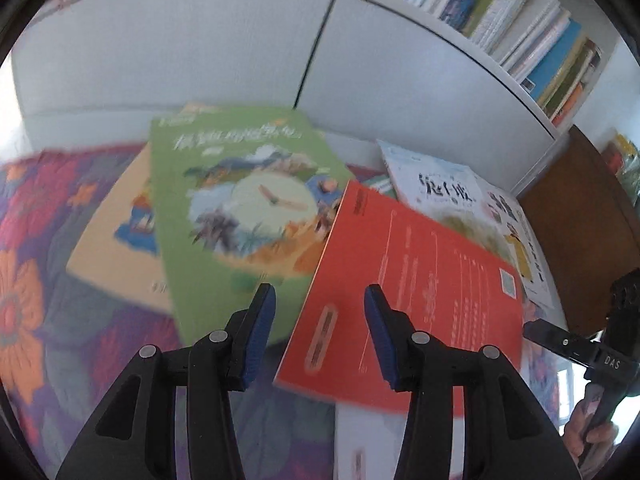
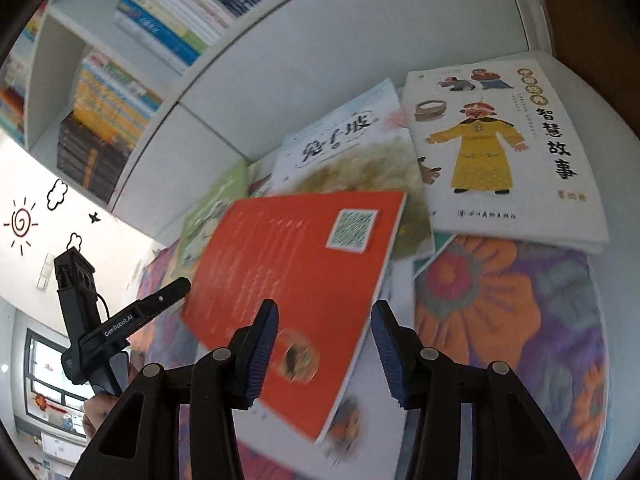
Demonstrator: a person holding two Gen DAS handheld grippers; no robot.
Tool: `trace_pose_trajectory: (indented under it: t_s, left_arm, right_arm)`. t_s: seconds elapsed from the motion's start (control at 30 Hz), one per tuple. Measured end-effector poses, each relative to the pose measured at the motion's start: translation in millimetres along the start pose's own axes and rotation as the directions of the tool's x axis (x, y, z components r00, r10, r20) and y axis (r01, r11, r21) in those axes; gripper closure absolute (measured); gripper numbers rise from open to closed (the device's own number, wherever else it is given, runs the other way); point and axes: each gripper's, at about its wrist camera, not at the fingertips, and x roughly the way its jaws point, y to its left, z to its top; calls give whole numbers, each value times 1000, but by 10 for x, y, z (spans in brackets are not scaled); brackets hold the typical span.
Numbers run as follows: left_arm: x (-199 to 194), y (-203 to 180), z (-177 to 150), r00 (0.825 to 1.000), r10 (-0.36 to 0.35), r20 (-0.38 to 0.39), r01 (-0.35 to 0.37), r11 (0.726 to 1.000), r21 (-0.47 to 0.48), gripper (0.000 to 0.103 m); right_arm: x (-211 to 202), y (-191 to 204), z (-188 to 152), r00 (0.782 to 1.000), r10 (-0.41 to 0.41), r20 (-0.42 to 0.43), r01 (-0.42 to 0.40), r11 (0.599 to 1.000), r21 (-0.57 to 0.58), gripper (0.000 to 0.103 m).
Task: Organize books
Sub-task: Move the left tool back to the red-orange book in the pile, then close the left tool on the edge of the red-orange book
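Left wrist: parted left tongs above red book.

Orange-red book – green book – cloth purple, orange flower pattern – blue gripper pads.

Each camera is riding on its own tool, looking forward and steeply down along the fingers, close over the scattered books. Both views are taking in the red book just ahead, and each is catching the other tool at its edge, bookshelf beyond.
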Motion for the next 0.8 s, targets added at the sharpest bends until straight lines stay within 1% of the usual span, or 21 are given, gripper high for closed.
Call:
trace_pose_trajectory:
  t_s: [0.03,0.07,0.1,0.13,0.2,0.23,0.33,0.4,0.43,0.57,0.67,0.73,0.77,0.8]
  left_arm:
    - [31,-52,12,1000,-6,-9,6,1000,14,59]
    - [55,-108,12,1000,-12,-18,12,999,32,55]
    - [73,-191,4,1000,6,-20,-5,997,71,48]
    - [87,-245,-6,999,24,-23,-21,995,101,46]
    - [80,-332,-70,998,59,-29,-54,987,150,46]
    - [51,-333,-102,998,57,-35,-51,986,157,46]
    - [-23,-292,-192,997,28,-74,-18,990,141,46]
    - [-113,-234,-296,994,3,-105,10,993,118,46]
    - [-164,-208,-352,994,-3,-109,15,994,113,46]
    - [-458,-126,-628,995,0,-101,11,994,113,46]
    - [-714,-69,-809,995,1,-95,11,992,125,46]
    - [-876,-47,-922,996,36,-82,-23,987,161,46]
    - [-958,-24,-991,995,66,-77,-50,981,187,46]
    - [-991,-8,-1020,994,76,-83,-59,980,190,46]
  right_arm:
    - [57,-21,18,1000,-1,-5,1,1000,7,56]
    - [86,-16,24,1000,4,1,-4,1000,5,56]
    - [84,11,18,1000,1,10,-1,1000,-6,54]
    - [95,51,18,1000,-10,7,10,1000,-25,49]
    - [105,143,-18,999,-47,0,47,997,-61,45]
    - [107,169,-40,998,-56,-3,56,996,-68,43]
    - [62,204,-149,996,-89,-21,87,993,-77,42]
    - [45,174,-226,996,-88,-34,85,994,-75,42]
    - [14,179,-287,996,-83,-44,80,994,-72,42]
    - [-111,233,-607,994,-36,-105,30,998,-55,42]
    - [-221,369,-972,989,-25,-147,12,996,-85,42]
    - [-276,447,-1264,979,21,-204,-38,996,-79,42]
    - [-300,486,-1419,969,63,-238,-83,994,-76,42]
    - [-314,522,-1553,956,107,-272,-131,989,-72,42]
